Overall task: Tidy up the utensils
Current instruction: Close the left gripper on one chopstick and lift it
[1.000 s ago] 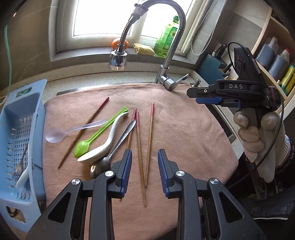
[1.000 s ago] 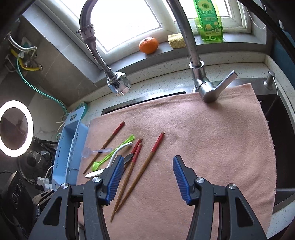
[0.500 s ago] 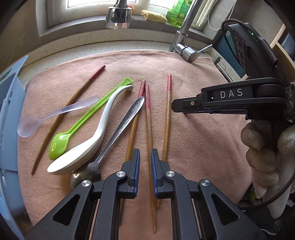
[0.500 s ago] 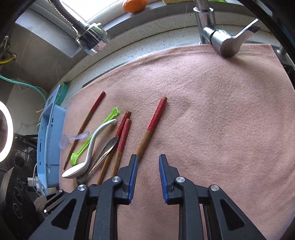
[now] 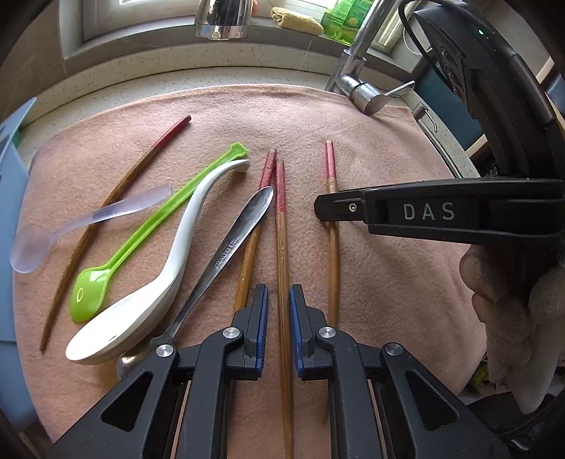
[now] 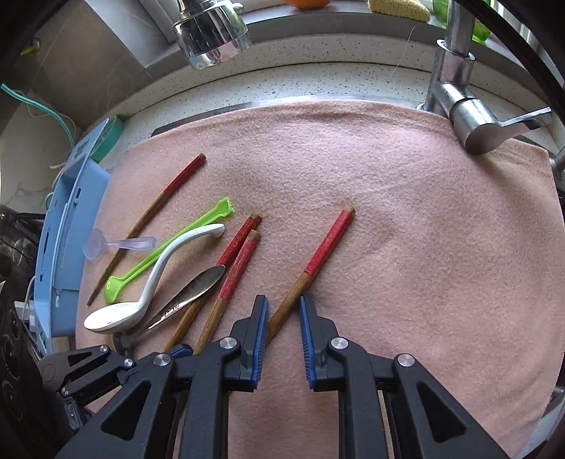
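Both tools have come down close to the pink cloth since a second ago, and their jaws have narrowed from wide apart to a slim gap. The left tool now straddles the middle chopstick, whose wooden shaft runs between the blue pads; a thin strip of cloth shows on either side of it, so whether the pads actually press it I cannot tell, though the jaws are nearly shut. The right tool is closing around the rightmost chopstick; that stick crosses the gap at a slant and lies against the left pad, while the right pad stands clear of it.

All the utensils lie on the cloth spread over the sink. From the left wrist view: a lone chopstick slants far left, with a clear plastic spoon lying across it. Next come a green plastic spoon and a white ladle-shaped spoon, their handle ends touching. A steel spoon lies over another chopstick, just beside the middle one. A blue plastic basket stands at the cloth's left edge. The tap rises behind the cloth on the speckled worktop, its spray head hanging above. A gloved hand grips the right tool's body.
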Motion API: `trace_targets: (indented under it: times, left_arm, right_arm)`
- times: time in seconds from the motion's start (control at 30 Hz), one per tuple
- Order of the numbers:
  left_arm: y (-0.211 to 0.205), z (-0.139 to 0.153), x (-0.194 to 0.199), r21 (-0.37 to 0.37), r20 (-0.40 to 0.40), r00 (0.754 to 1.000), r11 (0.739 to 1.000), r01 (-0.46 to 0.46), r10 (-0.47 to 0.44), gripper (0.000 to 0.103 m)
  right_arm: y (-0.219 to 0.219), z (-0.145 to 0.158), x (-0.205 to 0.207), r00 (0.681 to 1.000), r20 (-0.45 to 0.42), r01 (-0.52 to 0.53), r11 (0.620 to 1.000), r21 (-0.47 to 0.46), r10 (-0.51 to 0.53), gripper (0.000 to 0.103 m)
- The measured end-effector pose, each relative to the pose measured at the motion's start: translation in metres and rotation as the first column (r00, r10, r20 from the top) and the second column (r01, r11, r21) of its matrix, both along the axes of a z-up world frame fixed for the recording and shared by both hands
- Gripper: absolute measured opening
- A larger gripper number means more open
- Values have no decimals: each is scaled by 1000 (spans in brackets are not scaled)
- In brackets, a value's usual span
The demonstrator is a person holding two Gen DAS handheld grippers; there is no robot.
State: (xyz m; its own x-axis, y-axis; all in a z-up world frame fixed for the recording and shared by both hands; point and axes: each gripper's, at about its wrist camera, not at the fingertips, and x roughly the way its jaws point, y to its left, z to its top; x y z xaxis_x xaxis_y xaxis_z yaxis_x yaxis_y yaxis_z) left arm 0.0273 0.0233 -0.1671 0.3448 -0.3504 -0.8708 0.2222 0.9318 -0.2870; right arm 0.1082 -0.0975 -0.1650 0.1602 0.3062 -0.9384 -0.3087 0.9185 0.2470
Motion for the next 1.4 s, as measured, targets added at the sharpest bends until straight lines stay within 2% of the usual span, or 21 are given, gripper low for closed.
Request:
trace_targets:
  times: [0.23, 0.3, 0.57, 0.73, 0.93, 1.13, 1.4]
  left_arm:
    - [-6, 0, 6, 16, 7, 1000, 1000, 14, -14, 10]
    - [-9, 0, 7, 21, 16, 1000, 1000, 23, -23, 6]
    - [-5, 7, 1, -85, 11, 999, 996, -35, 36, 6]
    - [-1, 26, -9, -100, 55, 997, 994, -44, 49, 6]
    - [24, 50, -21, -115, 115, 987, 989, -98, 111, 6]
    - [64, 69, -35, -121, 163, 967, 977, -178, 197, 6]
    - [130, 74, -62, -115, 190, 927, 945, -307, 325, 6]
  right_arm:
    - [-34, -2, -9, 999, -19, 34, 999, 41, -33, 9]
    - [-44, -2, -14, 998, -27, 61, 996, 68, -59, 8]
    - [-74, 1, -34, 988, -40, 151, 977, 150, -147, 7]
    - [-74, 24, -39, 990, 24, 132, 977, 170, -138, 7]
    - [-48, 64, -40, 989, 118, 67, 975, 212, -94, 7]
    - [5, 98, -46, 977, 213, -42, 971, 235, -10, 7]
    - [77, 113, -55, 962, 258, -160, 955, 250, 94, 7]
